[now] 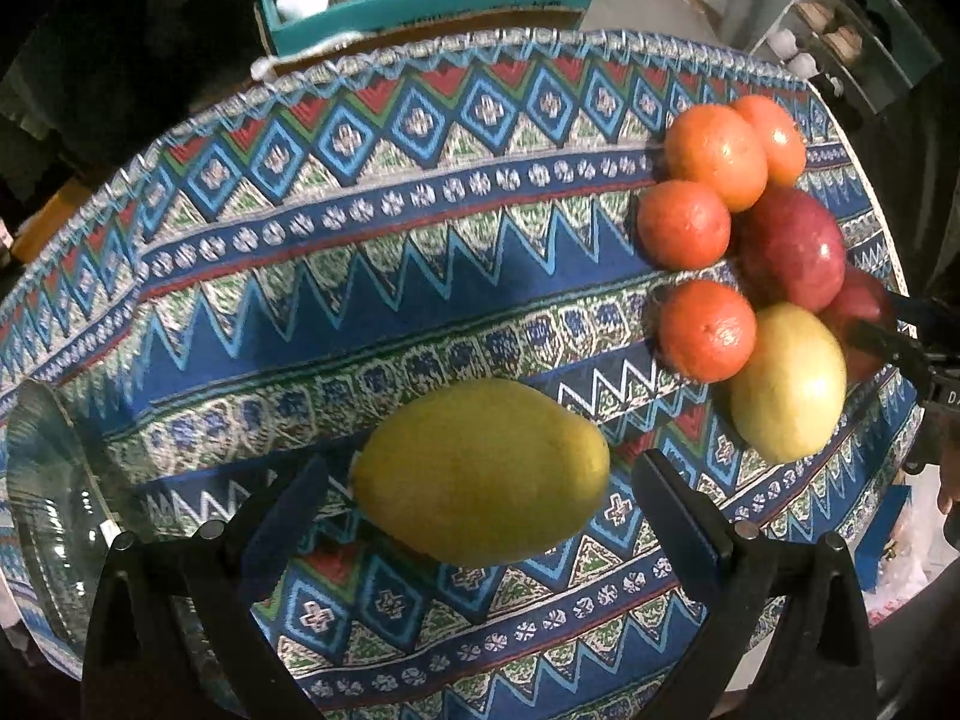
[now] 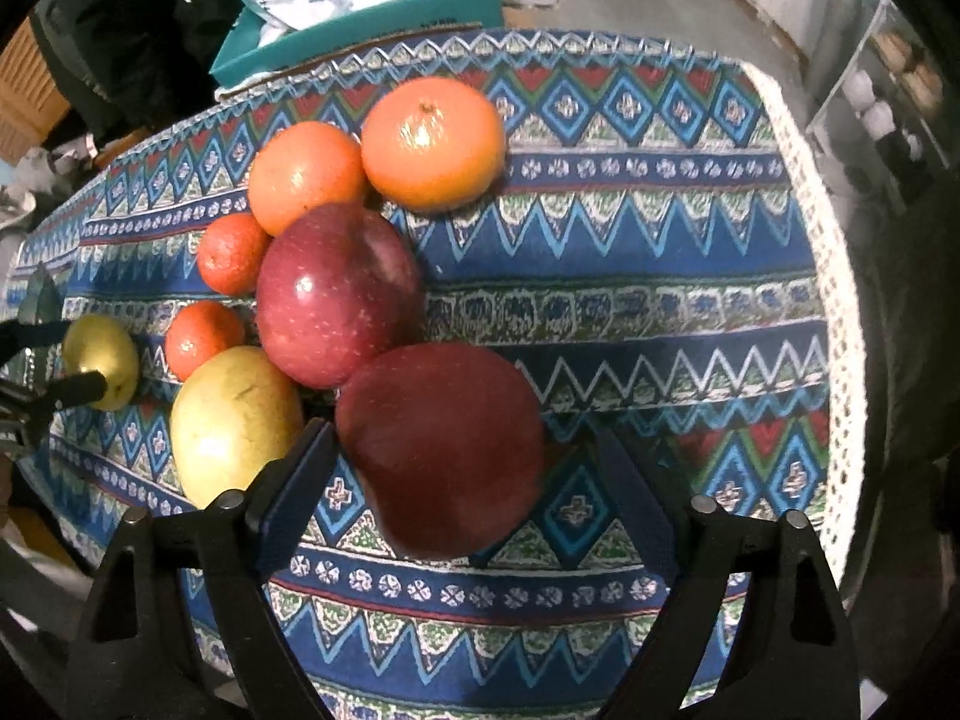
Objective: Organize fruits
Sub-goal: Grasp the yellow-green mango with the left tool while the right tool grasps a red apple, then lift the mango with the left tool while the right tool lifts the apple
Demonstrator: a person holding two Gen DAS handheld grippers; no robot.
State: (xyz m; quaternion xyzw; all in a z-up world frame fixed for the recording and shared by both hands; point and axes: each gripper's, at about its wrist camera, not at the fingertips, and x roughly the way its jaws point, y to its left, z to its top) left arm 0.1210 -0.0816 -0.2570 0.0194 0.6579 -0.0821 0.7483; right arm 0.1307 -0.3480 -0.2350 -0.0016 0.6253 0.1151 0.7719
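In the left wrist view, the left hand-held gripper (image 1: 480,498) points down at the surface (image 1: 372,276), which is covered by a patterned blue cloth. Its jaws stand spread, with a yellow-green mango (image 1: 480,471) lying on the cloth between the two fingers; the left finger (image 1: 282,516) sits just beside the fruit's end and the other finger stands clear of it, so neither pad presses on it. To the right lies a cluster of fruit: four oranges (image 1: 714,156), a red apple (image 1: 792,249) touching them, and a pale yellow-green fruit (image 1: 789,381) below the apple. A clear glass bowl (image 1: 54,480) sits at the left edge of the surface, and a teal box (image 1: 420,0) stands beyond the far edge. In the right wrist view, the right hand-held gripper (image 2: 462,480) also points down with its jaws apart, and a dark red apple (image 2: 441,450) lies between them; the left finger (image 2: 294,480) is close to its side and the right finger stands clear, so the apple is not pinched. Just behind it, a second red apple touches the dark one, with the oranges grouped beyond and the pale yellow-green fruit at the left. Far left, the other gripper's fingers frame the mango.
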